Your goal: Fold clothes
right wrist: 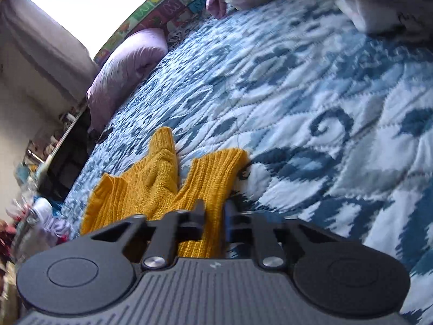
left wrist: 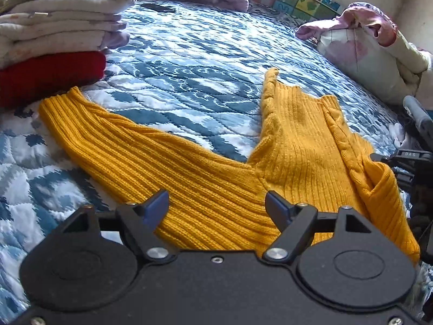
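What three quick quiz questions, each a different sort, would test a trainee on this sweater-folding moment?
1. True or false: the left gripper is clamped on the yellow sweater.
2. Which gripper pinches a sleeve? A) left B) right C) neither
3. Fill in: the folded stack rests on a ____ garment.

Key: 1 false, its jaws stand open above the knit. 2 B, the right gripper. 3 red.
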Motion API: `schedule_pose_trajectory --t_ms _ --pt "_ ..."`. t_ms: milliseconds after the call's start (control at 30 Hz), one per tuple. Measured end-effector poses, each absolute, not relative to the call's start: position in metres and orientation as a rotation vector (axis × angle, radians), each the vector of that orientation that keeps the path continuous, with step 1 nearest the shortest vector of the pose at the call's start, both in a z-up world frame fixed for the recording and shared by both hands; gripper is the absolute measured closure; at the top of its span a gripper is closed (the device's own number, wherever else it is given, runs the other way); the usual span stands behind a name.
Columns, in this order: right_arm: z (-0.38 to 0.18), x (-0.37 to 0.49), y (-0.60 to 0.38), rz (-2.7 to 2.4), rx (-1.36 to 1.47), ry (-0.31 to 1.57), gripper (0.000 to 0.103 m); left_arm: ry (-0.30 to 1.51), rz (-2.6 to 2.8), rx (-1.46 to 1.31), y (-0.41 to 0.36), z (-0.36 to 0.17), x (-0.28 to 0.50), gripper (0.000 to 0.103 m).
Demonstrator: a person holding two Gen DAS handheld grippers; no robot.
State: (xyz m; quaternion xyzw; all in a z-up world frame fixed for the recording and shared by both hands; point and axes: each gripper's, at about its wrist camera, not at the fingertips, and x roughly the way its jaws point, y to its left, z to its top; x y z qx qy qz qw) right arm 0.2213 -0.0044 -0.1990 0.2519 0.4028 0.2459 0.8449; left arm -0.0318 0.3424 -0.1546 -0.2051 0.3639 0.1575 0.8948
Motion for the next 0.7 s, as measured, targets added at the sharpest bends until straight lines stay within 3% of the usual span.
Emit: schedule_pose_trajectory --t_ms 467,700 --pt "-0.104 0.16 -0.12 0.342 0.44 0.547 0.093 0.694 0.302 -0.447 0.34 -0.143 -0.038 0.025" --pt "-0.109 0.128 -0.177 0.203 0.407 0.512 0.096 0.683 0.295 -0.446 0.338 -0.14 -0.038 0.025"
